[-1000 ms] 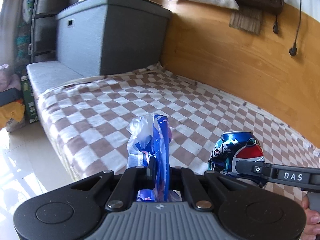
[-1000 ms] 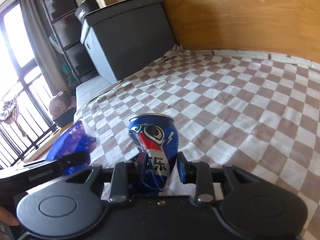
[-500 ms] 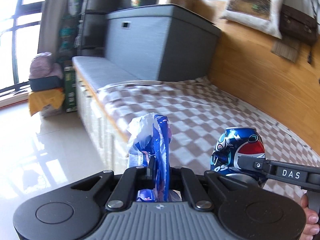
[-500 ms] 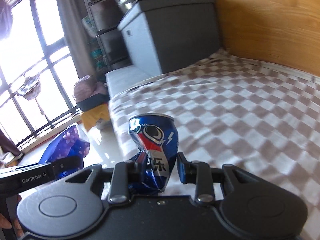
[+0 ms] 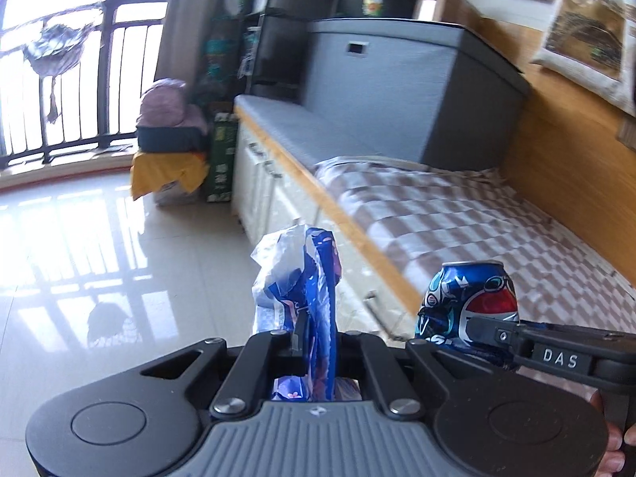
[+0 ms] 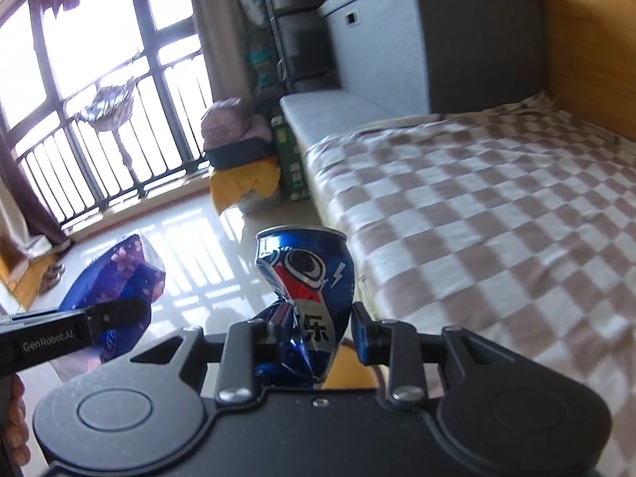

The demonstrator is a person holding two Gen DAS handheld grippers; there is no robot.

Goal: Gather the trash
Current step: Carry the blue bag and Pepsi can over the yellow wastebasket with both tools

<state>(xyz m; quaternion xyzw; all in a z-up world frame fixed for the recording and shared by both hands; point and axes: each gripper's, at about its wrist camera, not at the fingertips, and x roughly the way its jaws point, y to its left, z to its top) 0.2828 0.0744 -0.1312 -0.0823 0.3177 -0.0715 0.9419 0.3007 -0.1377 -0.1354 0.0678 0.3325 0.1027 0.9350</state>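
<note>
My left gripper is shut on a crumpled blue and white snack wrapper, which sticks up between its jaws. My right gripper is shut on a dented blue Pepsi can, pinched at its crushed waist. Each view shows the other hand's load: the Pepsi can sits low at the right of the left wrist view, and the snack wrapper low at the left of the right wrist view. Both loads hang over the glossy floor beside the bed's edge.
A bed with a brown checked blanket lies to the right, with a grey storage box at its far end. Yellow and purple bundles and a green carton stand by the window railing. Tiled floor spreads to the left.
Both grippers have swung left, off the blanket and out over the tiled floor, so the window and railing have come into view. Wrapper and can stay gripped as before.
</note>
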